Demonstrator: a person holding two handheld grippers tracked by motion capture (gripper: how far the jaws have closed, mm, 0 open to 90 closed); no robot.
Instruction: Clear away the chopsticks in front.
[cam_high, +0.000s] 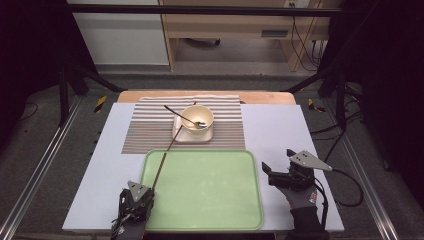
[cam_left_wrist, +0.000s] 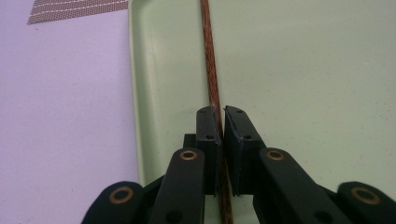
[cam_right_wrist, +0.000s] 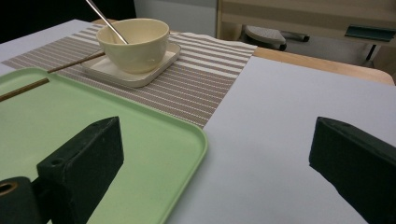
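Table (cam_high: 280, 135): left hand-held gripper (cam_left_wrist: 222, 122) clamps chopstick (cam_left_wrist: 211, 70) over green tray (cam_left_wrist: 303, 70).

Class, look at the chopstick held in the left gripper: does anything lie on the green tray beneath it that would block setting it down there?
Nothing visible does. The left gripper is shut on the chopstick, and the tray beneath it is bare.

I am seeing two black grippers, each carrying a grey three-cornered plate on top with small dark screw dots. On the left gripper (cam_high: 134, 200), brass-coloured rivets are showing in the linkage arms, and small screw holes are dotting the square black pads (cam_left_wrist: 208, 126). The right gripper (cam_high: 280, 167) is trailing a black cable. The right hand (cam_high: 298, 192) is wearing a grey knit glove with what may be a reddish mark near the cuff.
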